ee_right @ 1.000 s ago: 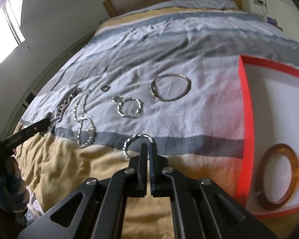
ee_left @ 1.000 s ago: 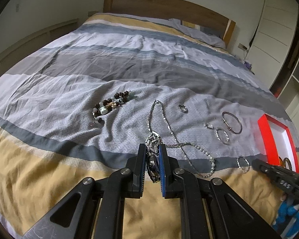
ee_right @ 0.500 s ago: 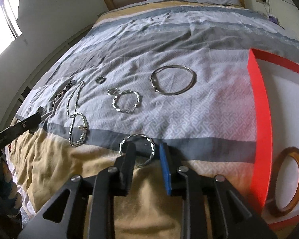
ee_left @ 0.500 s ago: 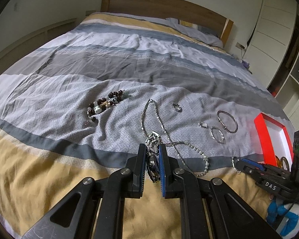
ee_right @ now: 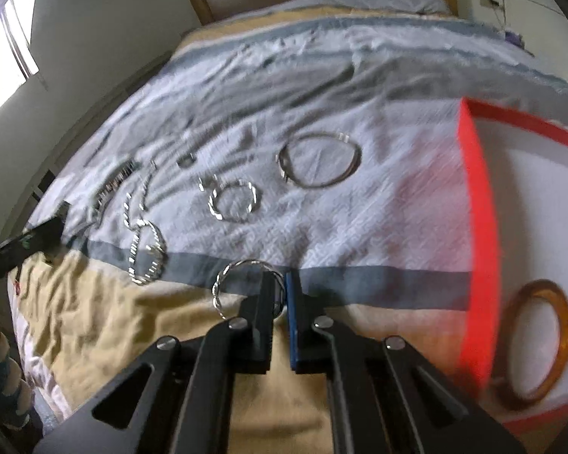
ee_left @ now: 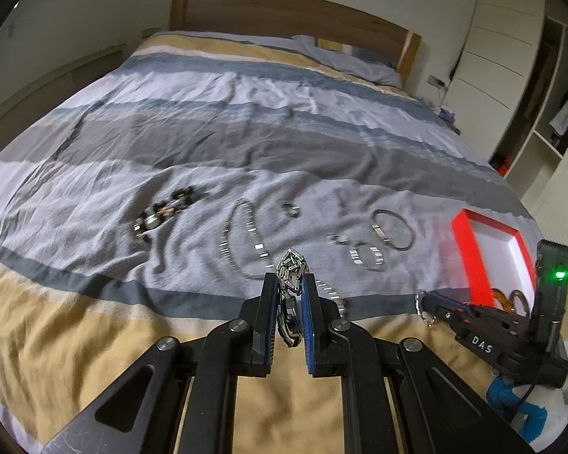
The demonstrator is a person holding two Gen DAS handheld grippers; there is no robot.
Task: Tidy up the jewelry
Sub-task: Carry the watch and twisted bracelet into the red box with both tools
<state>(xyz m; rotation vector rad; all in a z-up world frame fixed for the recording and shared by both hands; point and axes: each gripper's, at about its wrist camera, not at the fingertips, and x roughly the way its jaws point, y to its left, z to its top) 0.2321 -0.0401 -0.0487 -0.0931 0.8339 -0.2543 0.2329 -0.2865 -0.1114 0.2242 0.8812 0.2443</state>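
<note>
- Centre of the left view: my left gripper (ee_left: 288, 304) is clamped on a bunched metal chain (ee_left: 291, 265), probably limp and slippery; I would grip a thick bundle.
- Lower centre of the right view: my right gripper (ee_right: 280, 299) is pinched on a twisted silver bangle (ee_right: 242, 265), seemingly stiff and light.
- Right edge: the red tray (ee_right: 481, 227) holds an amber bangle (ee_right: 537, 340).

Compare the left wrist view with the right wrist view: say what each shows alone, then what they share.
Left wrist only: the left gripper shut on a silver link bracelet, and the wardrobe. Right wrist only: the window, and the right gripper closed on a twisted silver bangle. Both: the red tray with an amber bangle, and a plain silver bangle.
</note>
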